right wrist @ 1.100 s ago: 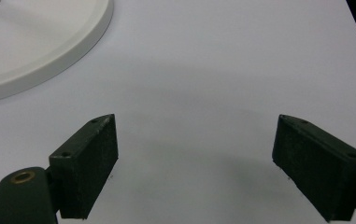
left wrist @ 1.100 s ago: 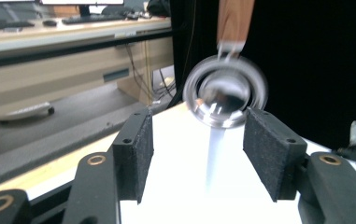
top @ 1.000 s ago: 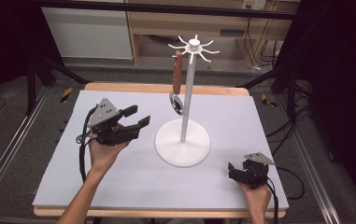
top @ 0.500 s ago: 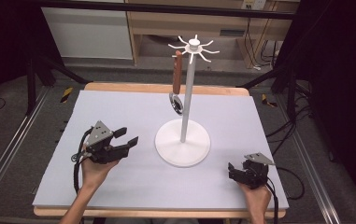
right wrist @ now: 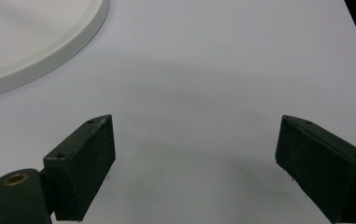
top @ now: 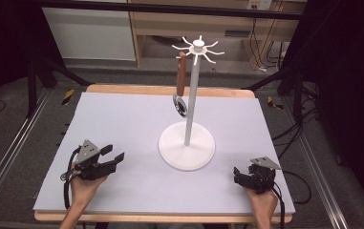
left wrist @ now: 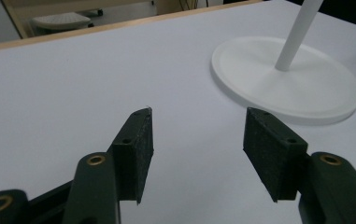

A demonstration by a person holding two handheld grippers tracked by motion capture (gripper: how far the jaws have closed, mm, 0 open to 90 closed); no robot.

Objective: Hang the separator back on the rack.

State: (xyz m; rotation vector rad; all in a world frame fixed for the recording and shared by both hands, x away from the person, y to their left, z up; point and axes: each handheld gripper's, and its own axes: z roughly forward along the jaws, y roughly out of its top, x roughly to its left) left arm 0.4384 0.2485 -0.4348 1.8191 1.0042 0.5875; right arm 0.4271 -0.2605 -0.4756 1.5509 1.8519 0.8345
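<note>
A white stand (top: 187, 138) with a round base and a crown of hooks stands mid-table; its base (left wrist: 288, 79) also shows in the left gripper view. From one hook hangs a utensil (top: 181, 86) with a brown handle and a metal head. My left gripper (top: 113, 155) rests low at the front left of the mat, open, with nothing between its pads (left wrist: 136, 149). At the front right my right gripper (top: 237, 174) sits on the mat, open and empty, the stand's base (right wrist: 35, 42) to its upper left.
A pale lilac mat (top: 122, 119) covers the wooden table (top: 165, 89). Black cables trail from both grippers over the front edge. Dark floor, metal rails and tripod legs surround the table, with shelving behind.
My left gripper has come down and toward the front left, from raised beside the stand to low over the mat. The right gripper has stayed put.
</note>
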